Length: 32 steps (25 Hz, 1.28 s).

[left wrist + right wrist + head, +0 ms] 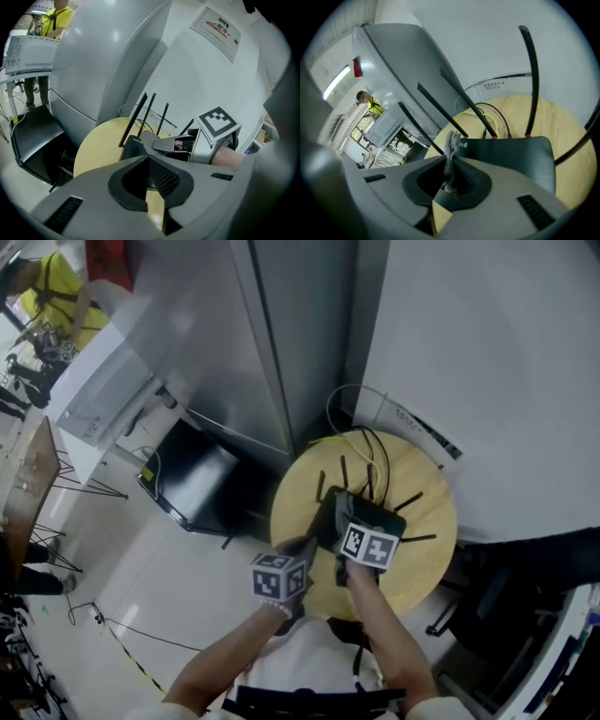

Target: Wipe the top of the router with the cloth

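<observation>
Wiping looks barely begun to me: right claw (449, 174) pinches the grey cloth (452, 143) at a corner of the black router (511, 157) on the round table (569, 126), left claw (147, 161) sits pressed together, empty, nearby, most of the top left to do.

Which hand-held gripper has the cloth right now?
The right hand-held gripper: its jaws are shut on the grey cloth, right at the black router. The left hand-held gripper has its jaws closed with nothing between them.
</observation>
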Motion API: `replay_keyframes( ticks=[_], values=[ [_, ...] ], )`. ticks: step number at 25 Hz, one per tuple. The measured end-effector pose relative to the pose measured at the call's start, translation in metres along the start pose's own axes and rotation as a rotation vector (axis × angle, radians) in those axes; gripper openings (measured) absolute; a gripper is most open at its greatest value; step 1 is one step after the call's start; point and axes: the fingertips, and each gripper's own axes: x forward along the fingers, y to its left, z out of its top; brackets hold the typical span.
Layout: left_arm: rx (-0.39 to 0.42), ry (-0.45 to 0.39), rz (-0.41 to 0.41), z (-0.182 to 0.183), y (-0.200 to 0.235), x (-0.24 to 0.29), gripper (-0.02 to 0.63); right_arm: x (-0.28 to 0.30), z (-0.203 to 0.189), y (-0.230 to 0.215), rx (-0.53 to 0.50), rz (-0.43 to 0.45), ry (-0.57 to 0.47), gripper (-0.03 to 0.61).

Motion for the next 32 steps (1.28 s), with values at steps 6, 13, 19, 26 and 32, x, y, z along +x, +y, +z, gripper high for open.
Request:
replay_keyframes(
  ticks=[6,13,19,26,32],
  values=[
    [0.013,0.015,-0.031,0.01,0.009,0.0,-0.002,0.039,0.007,-0.002,0.048,-0.054,0.011,0.04],
    [0.006,0.036,-0.06,0.005,0.011,0.001,-0.002,0.06,0.004,0.003,0.071,-0.058,0.038,0.04],
    [0.001,0.044,-0.068,0.005,0.011,0.004,-0.002,0.05,0.008,-0.021,0.073,-0.154,0.024,0.04],
    [0.015,0.065,-0.1,0.003,-0.004,0.016,-0.002,0.009,0.003,-0.077,0.112,-0.273,-0.018,0.04],
    [0.052,0.092,-0.139,-0.003,-0.028,0.027,-0.002,-0.03,-0.003,-0.132,0.159,-0.415,-0.064,0.041]
  ],
)
